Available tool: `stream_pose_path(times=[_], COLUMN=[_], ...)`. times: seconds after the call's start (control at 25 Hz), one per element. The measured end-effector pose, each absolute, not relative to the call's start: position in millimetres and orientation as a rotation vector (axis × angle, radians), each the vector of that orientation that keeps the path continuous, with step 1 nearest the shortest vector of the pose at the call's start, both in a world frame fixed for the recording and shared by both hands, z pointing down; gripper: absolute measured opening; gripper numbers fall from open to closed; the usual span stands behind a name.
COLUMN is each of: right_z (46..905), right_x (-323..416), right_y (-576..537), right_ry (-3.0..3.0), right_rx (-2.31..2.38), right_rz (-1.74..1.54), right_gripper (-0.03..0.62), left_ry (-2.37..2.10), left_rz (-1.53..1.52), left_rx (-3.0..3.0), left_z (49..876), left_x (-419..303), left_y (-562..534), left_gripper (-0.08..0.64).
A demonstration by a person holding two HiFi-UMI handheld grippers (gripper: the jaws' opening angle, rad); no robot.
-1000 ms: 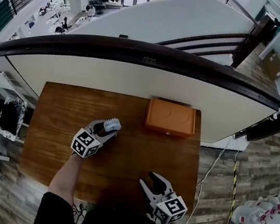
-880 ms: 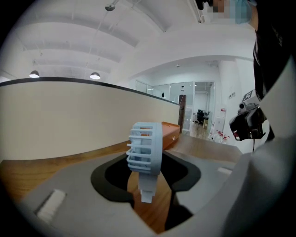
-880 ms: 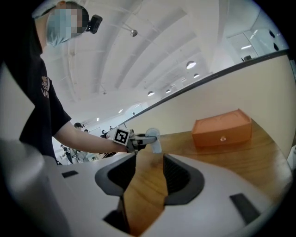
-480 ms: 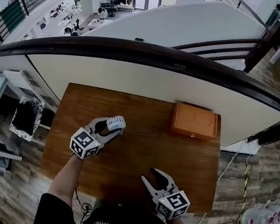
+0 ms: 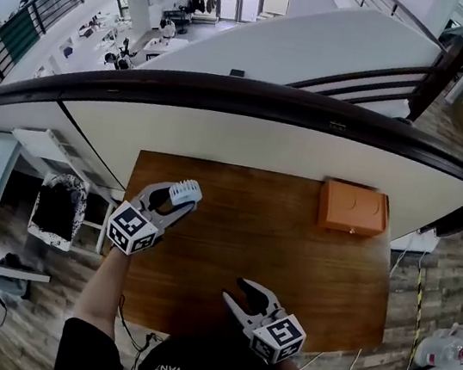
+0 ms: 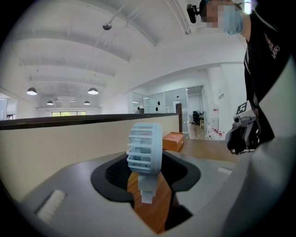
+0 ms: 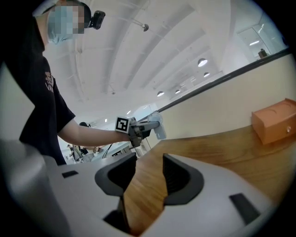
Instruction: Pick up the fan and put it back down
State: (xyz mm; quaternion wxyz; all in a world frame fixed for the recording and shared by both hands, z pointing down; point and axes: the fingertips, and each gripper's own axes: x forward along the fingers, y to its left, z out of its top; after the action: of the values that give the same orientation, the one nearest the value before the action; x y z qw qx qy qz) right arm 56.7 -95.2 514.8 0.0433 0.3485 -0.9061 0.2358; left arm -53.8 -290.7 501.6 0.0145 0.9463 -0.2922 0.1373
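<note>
A small pale blue fan (image 5: 184, 191) with a slatted round head is held off the wooden table (image 5: 291, 250), over its left edge. My left gripper (image 5: 175, 201) is shut on the fan; in the left gripper view the fan (image 6: 144, 148) sits upright between the dark pads of the left gripper (image 6: 145, 178), its short stem pointing down. From the right gripper view the fan (image 7: 157, 124) shows at the far left end of the table. My right gripper (image 5: 238, 294) hovers over the near edge, open and empty, and nothing lies between the jaws of the right gripper (image 7: 147, 178).
An orange box (image 5: 352, 208) stands at the table's far right corner against a cream curved wall topped by a dark rail (image 5: 254, 96). A white shelf unit with a dark bag (image 5: 58, 209) stands left of the table. Wood-plank floor surrounds it.
Both grippers have moved left along the table. The left one carried the fan out to the table's left edge and a little higher. The jaws look unchanged.
</note>
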Motion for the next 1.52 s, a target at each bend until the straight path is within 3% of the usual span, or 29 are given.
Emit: stream_pose_path(times=[0.4, 1.52], right_z=[533.9, 574.0], right_x=[-14.2, -45.0], right_y=[-117.7, -169.4], right_ry=[-2.713, -2.518], right_rx=[1.162, 1.213], right_rz=[0.751, 0.857], right_gripper=[0.153, 0.153], left_ry=[-0.784, -0.553], left_rz=[0.373, 0.360], left_rx=[3.002, 2.991], left_z=[519.0, 626.7], left_x=[-110.3, -121.7], left_y=[-340.0, -425.3], left_gripper=[0.193, 0.193])
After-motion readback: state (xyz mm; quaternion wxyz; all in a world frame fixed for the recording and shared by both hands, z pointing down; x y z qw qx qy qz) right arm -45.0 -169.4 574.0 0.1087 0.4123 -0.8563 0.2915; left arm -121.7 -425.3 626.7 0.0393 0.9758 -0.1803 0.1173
